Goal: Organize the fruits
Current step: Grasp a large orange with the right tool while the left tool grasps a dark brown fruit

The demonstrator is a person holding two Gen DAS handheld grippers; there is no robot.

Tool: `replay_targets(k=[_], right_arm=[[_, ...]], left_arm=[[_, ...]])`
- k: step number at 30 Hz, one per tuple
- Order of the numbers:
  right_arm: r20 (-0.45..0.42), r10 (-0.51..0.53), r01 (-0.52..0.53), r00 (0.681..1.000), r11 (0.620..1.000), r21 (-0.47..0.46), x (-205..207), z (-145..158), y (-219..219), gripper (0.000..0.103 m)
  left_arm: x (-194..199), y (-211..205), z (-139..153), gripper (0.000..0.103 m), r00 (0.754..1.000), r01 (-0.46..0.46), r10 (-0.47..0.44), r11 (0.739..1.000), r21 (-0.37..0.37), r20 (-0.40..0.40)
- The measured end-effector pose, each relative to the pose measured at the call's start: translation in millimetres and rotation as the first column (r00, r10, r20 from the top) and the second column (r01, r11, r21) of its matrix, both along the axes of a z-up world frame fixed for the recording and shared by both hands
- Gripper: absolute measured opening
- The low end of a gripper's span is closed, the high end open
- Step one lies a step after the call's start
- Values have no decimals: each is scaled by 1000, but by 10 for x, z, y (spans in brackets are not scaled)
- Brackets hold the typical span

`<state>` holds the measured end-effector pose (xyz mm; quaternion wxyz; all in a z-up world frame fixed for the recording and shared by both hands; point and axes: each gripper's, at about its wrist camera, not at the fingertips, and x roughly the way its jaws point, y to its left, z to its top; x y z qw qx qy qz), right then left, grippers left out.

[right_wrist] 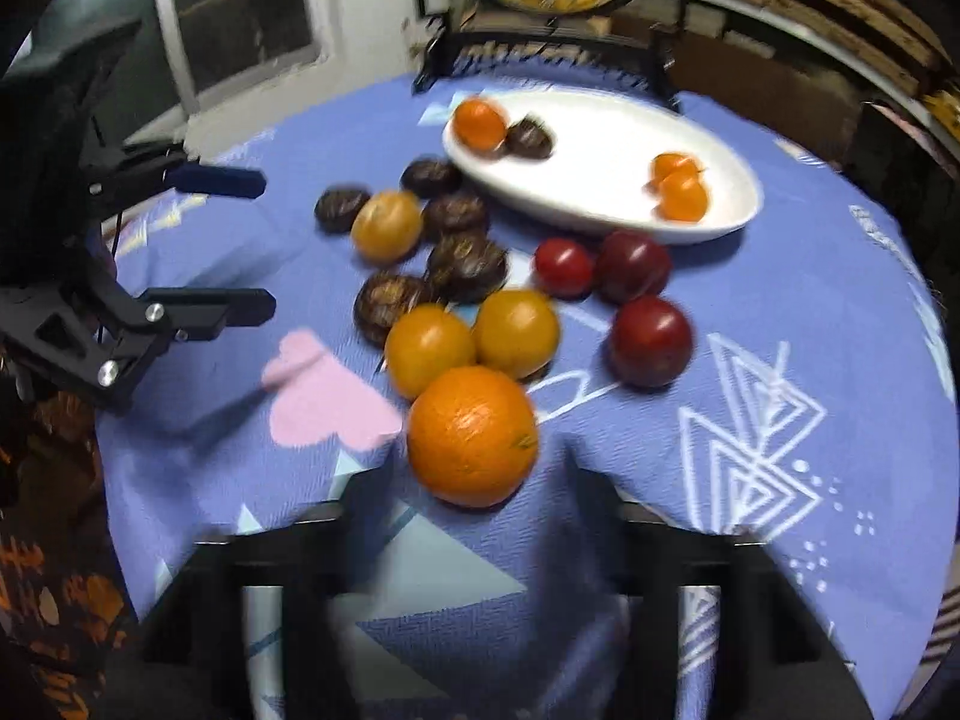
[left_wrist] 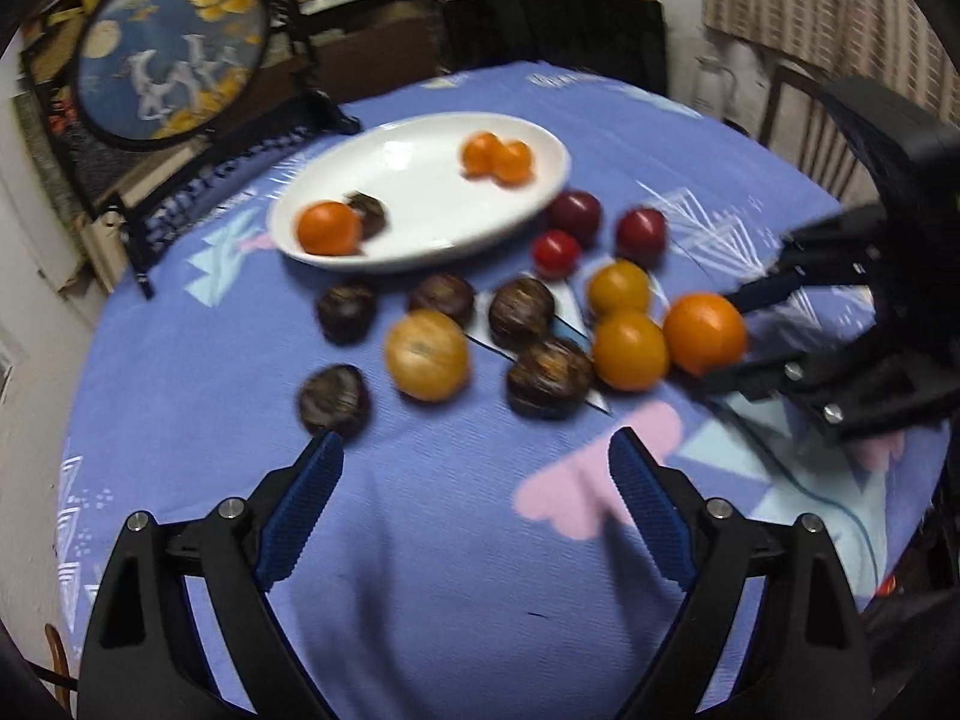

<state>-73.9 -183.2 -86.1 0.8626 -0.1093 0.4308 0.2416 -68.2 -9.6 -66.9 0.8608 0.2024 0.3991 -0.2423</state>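
Note:
A white oval plate (left_wrist: 420, 192) (right_wrist: 606, 150) holds an orange fruit, a dark brown fruit and two small orange ones. Loose on the blue cloth lie several dark brown fruits (left_wrist: 549, 378), yellow-orange fruits (left_wrist: 426, 354) and three dark red fruits (left_wrist: 641, 229). My right gripper (left_wrist: 729, 333) (right_wrist: 480, 480) has its fingers on either side of a bright orange (left_wrist: 705, 333) (right_wrist: 472, 437); a firm grip cannot be told. My left gripper (left_wrist: 474, 468) (right_wrist: 264, 243) is open and empty, near the closest brown fruit (left_wrist: 334, 399).
A round painted screen on a black stand (left_wrist: 168, 48) stands behind the plate. Shelves and boxes fill the back. A chair (left_wrist: 798, 114) stands beyond the table's far right edge. The blue patterned tablecloth (left_wrist: 450, 540) covers the round table.

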Motion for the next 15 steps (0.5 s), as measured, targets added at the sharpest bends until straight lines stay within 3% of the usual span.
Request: replay_targets(k=[5, 9, 15], right_arm=[[3, -31, 31, 1000, 999, 14, -61, 12, -121, 43], [-3, -58, 58, 998, 998, 24, -52, 6, -240, 43], [-8, -64, 64, 998, 997, 34, -26, -4, -283, 43]], left_arm=[[26, -179, -143, 86, 998, 45, -45, 999, 12, -33], [189, -288, -291, 62, 995, 40, -39, 999, 17, -87], [392, -357, -321, 56, 992, 8, -13, 999, -37, -125]])
